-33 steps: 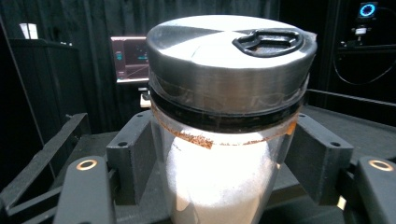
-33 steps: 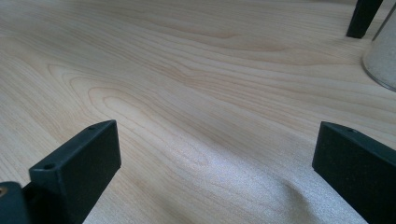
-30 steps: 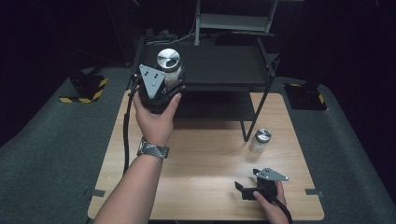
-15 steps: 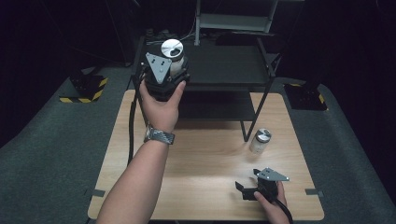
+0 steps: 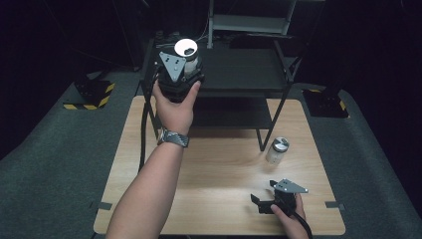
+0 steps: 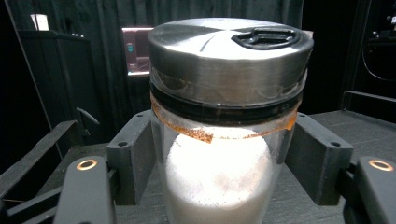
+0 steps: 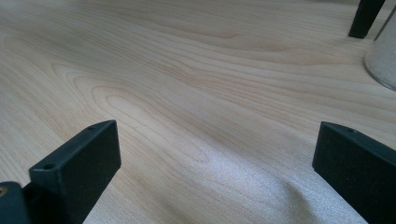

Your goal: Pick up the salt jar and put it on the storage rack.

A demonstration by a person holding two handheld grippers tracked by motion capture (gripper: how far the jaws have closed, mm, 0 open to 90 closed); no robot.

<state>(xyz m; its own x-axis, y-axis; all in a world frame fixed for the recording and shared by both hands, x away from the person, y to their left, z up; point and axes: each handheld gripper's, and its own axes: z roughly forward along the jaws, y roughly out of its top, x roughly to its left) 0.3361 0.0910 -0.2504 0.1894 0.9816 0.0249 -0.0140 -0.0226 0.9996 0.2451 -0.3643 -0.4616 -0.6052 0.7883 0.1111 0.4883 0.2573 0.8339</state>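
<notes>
A clear shaker jar (image 6: 224, 116) with a steel lid and white powder inside stands upright between my left gripper's black pads (image 6: 133, 154), which press on its sides. In the high view this jar (image 5: 186, 49) is held in my left gripper (image 5: 184, 67) above the left end of the black shelf rack's top board (image 5: 239, 64). A second, similar jar (image 5: 277, 149) stands on the wooden table (image 5: 219, 164) near the rack's right front leg. My right gripper (image 5: 259, 203) rests low near the table's front right, open, with bare wood between its pads (image 7: 79, 168).
The rack has a lower board under the top one and thin black legs (image 5: 278, 114) on the table. The second jar's edge (image 7: 383, 56) lies at the far right of the right gripper view. Dark grey floor surrounds the table.
My left hand has carried the jar farther away and slightly right, to over the rack's top board. The right gripper has stayed in place.
</notes>
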